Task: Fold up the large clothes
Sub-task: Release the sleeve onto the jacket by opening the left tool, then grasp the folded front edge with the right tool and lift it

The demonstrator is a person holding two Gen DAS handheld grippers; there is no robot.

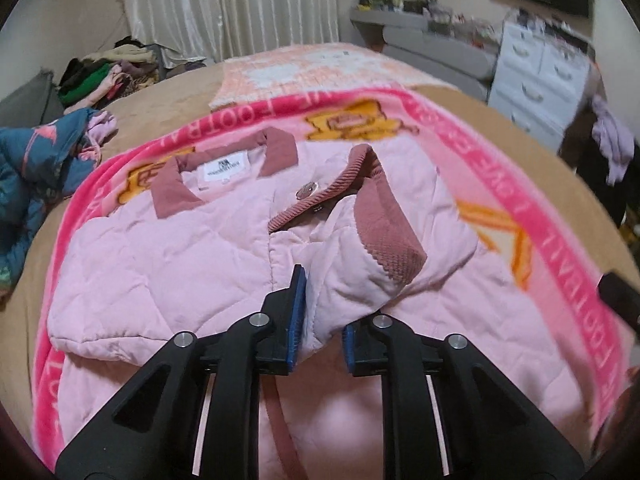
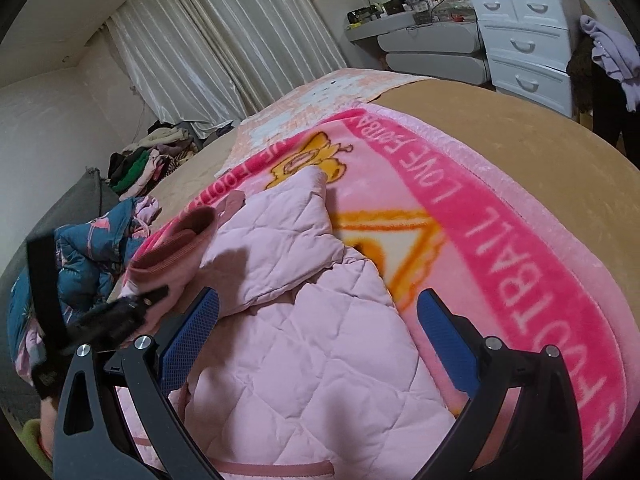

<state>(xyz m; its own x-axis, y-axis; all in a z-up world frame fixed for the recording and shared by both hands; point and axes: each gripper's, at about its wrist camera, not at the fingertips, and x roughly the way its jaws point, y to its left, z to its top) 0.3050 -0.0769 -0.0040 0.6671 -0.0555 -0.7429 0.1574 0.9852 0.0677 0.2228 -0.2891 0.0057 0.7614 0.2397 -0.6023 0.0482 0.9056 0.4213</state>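
- Your left gripper has its jaws a little apart; a fold of the pink jacket sits between the blue pads; whether they press on it I cannot tell.
- Beyond those jaws lie the dusty-rose cuff and the collar; the snap lies between the two, straight ahead.
- Your right gripper stands wide open above the jacket; the quilted cloth runs between and under the jaws; neither pad touches it that I can see.
- Ahead of the right jaws a folded sleeve lies on the jacket body; the blanket spreads past the right finger; the bed lies beyond.
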